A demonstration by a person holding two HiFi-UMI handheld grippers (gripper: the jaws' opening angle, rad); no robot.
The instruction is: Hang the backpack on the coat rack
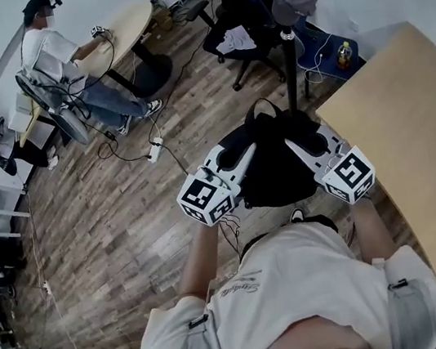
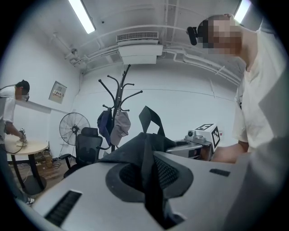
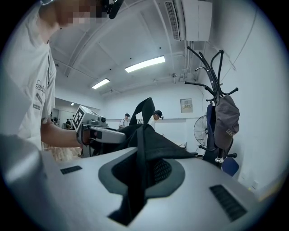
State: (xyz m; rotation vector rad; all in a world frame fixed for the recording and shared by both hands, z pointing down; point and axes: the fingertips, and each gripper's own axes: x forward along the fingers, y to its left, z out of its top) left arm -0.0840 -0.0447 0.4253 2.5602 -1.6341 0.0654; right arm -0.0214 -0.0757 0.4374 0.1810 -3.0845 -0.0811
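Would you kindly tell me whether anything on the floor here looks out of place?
A white power strip lies loose on the wooden floor with cables trailing from it, which looks like a trip hazard. The backpack looks intact.

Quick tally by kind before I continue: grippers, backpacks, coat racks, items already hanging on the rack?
Grippers: 2, left gripper and right gripper
Backpack: 1
Coat rack: 1
Hanging items: 2, grey item and dark blue item
Total: 6
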